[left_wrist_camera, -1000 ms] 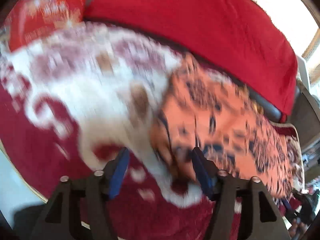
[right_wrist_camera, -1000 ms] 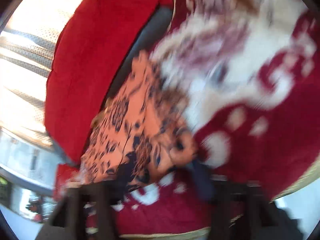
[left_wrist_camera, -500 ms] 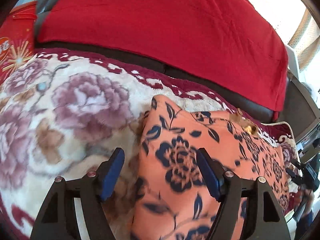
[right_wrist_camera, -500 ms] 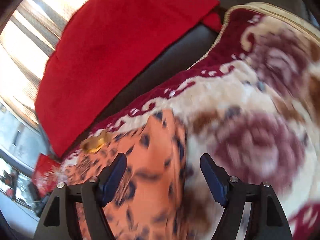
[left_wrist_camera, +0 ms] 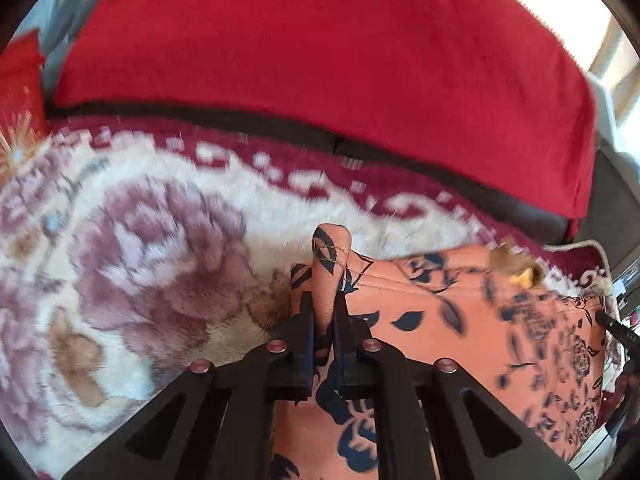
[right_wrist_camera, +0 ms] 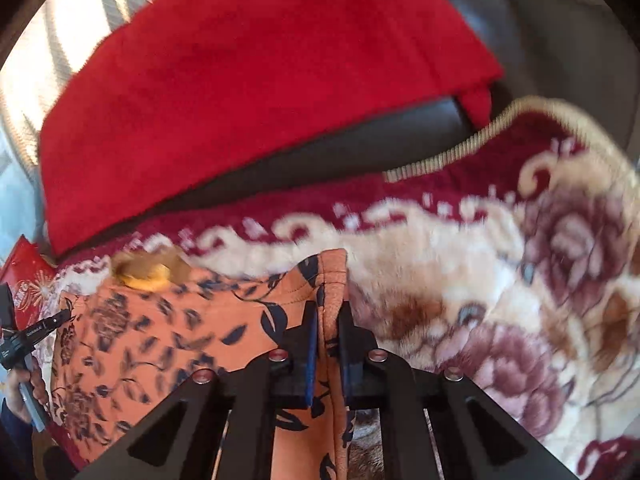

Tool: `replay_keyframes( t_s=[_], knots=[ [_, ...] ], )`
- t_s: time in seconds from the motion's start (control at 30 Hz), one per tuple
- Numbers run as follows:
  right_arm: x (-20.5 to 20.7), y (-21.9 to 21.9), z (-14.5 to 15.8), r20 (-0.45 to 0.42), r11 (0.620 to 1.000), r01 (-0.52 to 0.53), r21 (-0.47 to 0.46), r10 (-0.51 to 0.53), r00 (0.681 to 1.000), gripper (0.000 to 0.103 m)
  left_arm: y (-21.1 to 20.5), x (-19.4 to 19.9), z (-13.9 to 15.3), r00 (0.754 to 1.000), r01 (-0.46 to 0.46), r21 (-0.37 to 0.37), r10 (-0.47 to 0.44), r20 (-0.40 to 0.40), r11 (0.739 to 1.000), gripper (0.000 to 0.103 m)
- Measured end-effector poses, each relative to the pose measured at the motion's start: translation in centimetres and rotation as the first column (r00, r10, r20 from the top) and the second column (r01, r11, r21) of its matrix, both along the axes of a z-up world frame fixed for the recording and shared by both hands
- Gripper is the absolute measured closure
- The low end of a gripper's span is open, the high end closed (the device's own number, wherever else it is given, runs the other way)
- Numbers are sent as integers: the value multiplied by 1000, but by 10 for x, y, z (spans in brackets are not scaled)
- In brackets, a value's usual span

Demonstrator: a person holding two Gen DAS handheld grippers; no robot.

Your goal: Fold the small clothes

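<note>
The left gripper [left_wrist_camera: 325,312] is pinching one corner of the orange cloth [left_wrist_camera: 440,320], with its jaws squeezed tight on the fabric. The right gripper [right_wrist_camera: 328,320] is pinching another corner of the same orange cloth [right_wrist_camera: 180,332] the same way, jaws pressed close on it. The cloth has dark blue flowers and leaves on it. It is lying on a fuzzy blanket [left_wrist_camera: 140,260] with big purple flowers and a dark red border, stretching between the two grippers. A small yellow-brown bit [right_wrist_camera: 148,270] is sitting at the cloth's far edge; it is too blurry to tell what it is. Past the blanket's far edge, a plain red cover [left_wrist_camera: 320,60] is hanging over a dark sofa back [right_wrist_camera: 360,132]. Off the blanket's side, a red package [right_wrist_camera: 28,280] is showing gold starbursts, but its writing is too small to read.
</note>
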State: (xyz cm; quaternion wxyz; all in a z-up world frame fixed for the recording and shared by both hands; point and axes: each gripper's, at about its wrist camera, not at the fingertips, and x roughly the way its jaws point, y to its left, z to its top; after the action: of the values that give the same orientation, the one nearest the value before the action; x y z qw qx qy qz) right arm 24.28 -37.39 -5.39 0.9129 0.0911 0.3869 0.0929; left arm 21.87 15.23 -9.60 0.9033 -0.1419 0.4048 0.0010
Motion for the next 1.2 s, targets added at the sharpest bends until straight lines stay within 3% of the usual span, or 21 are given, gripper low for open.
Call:
replay_keyframes(
  t_s=[0.1,0.17,0.23,0.33,0.4,0.53,0.63,0.73,0.8,0.83,0.87,0.9,0.97,1.07,1.13,1.2],
  knots=[
    [-15,3,25,99,1000,7,-23,-4,995,96,-1,-22,25,994,-12,13,11,106,1000,97],
    [-11,2,26,117,999,27,-17,-25,993,96,1,-18,25,992,-26,26,23,123,999,97],
    [7,0,5,76,998,63,-26,-61,995,96,4,0,2,997,-44,73,39,67,996,97],
    [32,-7,-47,-66,994,103,-21,-104,992,96,14,23,-43,995,-58,52,61,-73,997,97],
    [34,-9,-65,-97,994,105,-22,-106,990,96,14,23,-46,996,-56,56,59,-64,997,97],
    [34,-12,-66,-107,994,107,-7,-107,988,96,12,23,-44,997,-43,78,48,-60,996,96],
    [35,-16,-65,-133,991,132,1,-131,982,86,14,22,-41,995,-63,79,69,-73,995,90],
    [15,-17,-43,-104,986,168,6,-166,981,85,13,4,-17,994,-97,82,100,-39,992,85],
    [-9,-12,-22,-55,986,162,35,-160,986,71,8,-17,3,995,-98,88,96,20,991,75],
    [-29,-7,-9,-18,987,142,71,-141,990,61,3,-34,16,994,-96,97,89,65,991,62],
    [-44,-2,-1,2,987,122,100,-123,992,30,-2,-48,26,992,-92,98,83,96,991,54],
    [-57,3,4,25,986,102,133,-106,994,16,-8,-64,33,989,-88,94,76,129,992,41],
    [-92,18,9,79,975,26,220,-45,996,15,-21,-94,41,982,-67,90,50,181,994,36],
    [-115,32,-21,16,924,-69,375,67,998,15,-43,-120,28,986,-8,104,-10,168,995,36],
    [-117,27,-54,-76,910,-3,414,38,996,17,-46,-126,0,996,1,74,-7,88,997,36],
    [-125,5,-77,-101,878,83,471,-40,994,34,-42,-125,-26,1000,-8,72,9,-15,997,36]
  ],
)
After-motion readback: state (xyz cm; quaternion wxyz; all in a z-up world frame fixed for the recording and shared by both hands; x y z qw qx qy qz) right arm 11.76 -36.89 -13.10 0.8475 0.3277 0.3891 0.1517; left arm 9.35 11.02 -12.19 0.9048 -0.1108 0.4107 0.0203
